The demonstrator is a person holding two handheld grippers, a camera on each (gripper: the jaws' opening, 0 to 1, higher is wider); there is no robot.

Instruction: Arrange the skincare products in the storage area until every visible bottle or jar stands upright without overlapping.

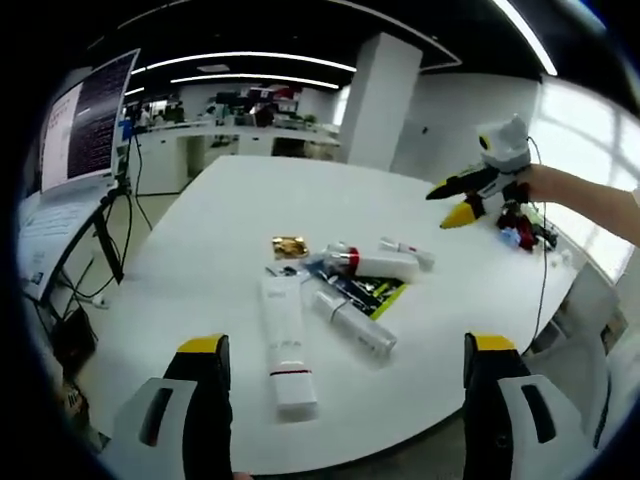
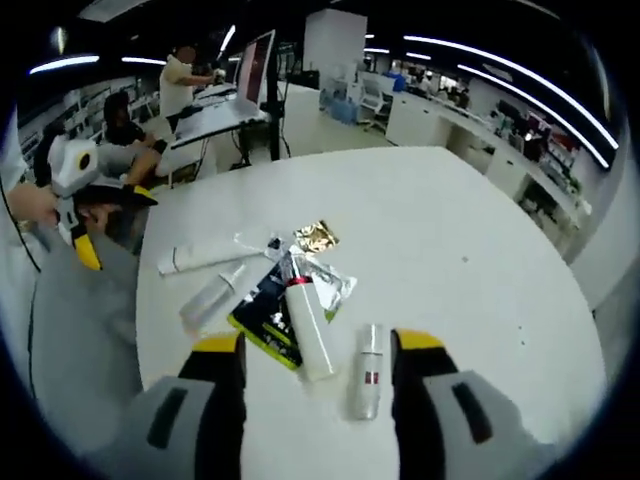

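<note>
Both grippers, left (image 1: 343,375) and right (image 2: 318,367), hover with jaws wide and nothing held. The tubes (image 1: 283,340) and bottles (image 2: 367,372) lie flat, clustered mid-table (image 1: 200,250) around a dark packet (image 2: 262,312).

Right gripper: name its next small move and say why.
Probably lower the open right gripper onto the white bottle with the red band lying between its jaws and close, ready to stand it up. It lies flat across the dark packet, and nothing is held yet.
</note>
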